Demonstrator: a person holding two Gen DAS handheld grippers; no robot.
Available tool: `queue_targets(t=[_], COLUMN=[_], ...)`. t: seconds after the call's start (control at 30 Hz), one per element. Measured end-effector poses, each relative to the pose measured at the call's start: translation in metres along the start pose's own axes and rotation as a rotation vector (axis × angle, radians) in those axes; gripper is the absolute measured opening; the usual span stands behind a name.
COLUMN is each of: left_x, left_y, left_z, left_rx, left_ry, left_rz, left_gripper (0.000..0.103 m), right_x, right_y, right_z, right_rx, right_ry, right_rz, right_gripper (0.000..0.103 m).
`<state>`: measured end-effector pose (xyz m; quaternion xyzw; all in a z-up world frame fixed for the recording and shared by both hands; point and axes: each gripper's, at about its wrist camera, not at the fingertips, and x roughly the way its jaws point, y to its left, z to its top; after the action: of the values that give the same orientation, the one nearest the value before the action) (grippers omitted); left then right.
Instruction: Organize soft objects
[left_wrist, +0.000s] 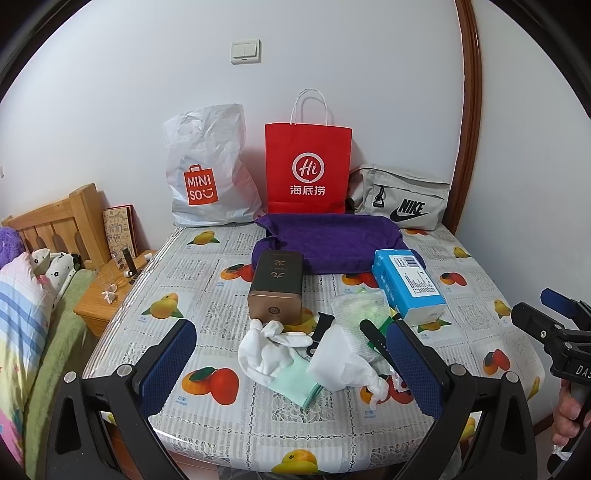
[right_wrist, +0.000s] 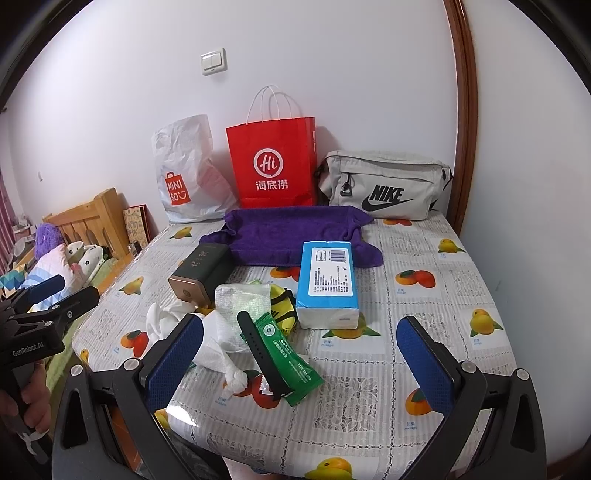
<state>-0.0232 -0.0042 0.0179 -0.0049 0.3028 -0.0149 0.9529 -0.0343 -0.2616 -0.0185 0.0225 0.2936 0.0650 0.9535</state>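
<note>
A pile of soft things lies at the table's front: white gloves (left_wrist: 271, 349), a pale green cloth (left_wrist: 295, 386), a mesh-wrapped pad (left_wrist: 356, 314) and a white tissue (left_wrist: 332, 360). A purple towel (left_wrist: 325, 240) lies folded at the back. A blue tissue pack (right_wrist: 327, 282) lies to the right. A yellow-black pouch (right_wrist: 282, 304) shows beside it. My left gripper (left_wrist: 295, 373) is open and empty, hovering over the pile. My right gripper (right_wrist: 299, 365) is open and empty, above a green sachet (right_wrist: 290, 360) and a black watch strap (right_wrist: 258, 350).
A dark tin box (left_wrist: 277, 284) lies mid-table. A Miniso plastic bag (left_wrist: 207, 177), a red paper bag (left_wrist: 306, 170) and a grey Nike bag (left_wrist: 402, 199) stand along the wall. A bed (left_wrist: 22, 314) and a wooden nightstand (left_wrist: 107, 291) are to the left.
</note>
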Motion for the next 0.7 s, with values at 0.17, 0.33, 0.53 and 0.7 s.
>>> queue_targets(t=[0.17, 0.33, 0.53, 0.7], left_x=[0.003, 0.018, 0.045, 0.071], left_y=[-0.003, -0.005, -0.003, 0.001], left_z=[-0.002, -0.004, -0.009, -0.018], left_rx=[0.003, 0.007, 0.012, 0.01], left_ry=[0.006, 0.03, 0.076, 0.134], left_rz=[-0.004, -0.009, -0.007, 0.007], left_gripper=[0.103, 0.103, 0.103, 0.103], right_x=[0.001, 0.006, 0.033, 0.063], right_y=[0.0, -0.001, -0.004, -0.009], right_z=[0.0, -0.001, -0.004, -0.013], right_rx=[0.002, -0.004, -0.011, 0.006], right_ry=[-0.001, 0.008, 0.056, 0.119], right_rz=[0.001, 0.003, 0.001, 0.007], right_gripper=[0.103, 0.103, 0.103, 0.103])
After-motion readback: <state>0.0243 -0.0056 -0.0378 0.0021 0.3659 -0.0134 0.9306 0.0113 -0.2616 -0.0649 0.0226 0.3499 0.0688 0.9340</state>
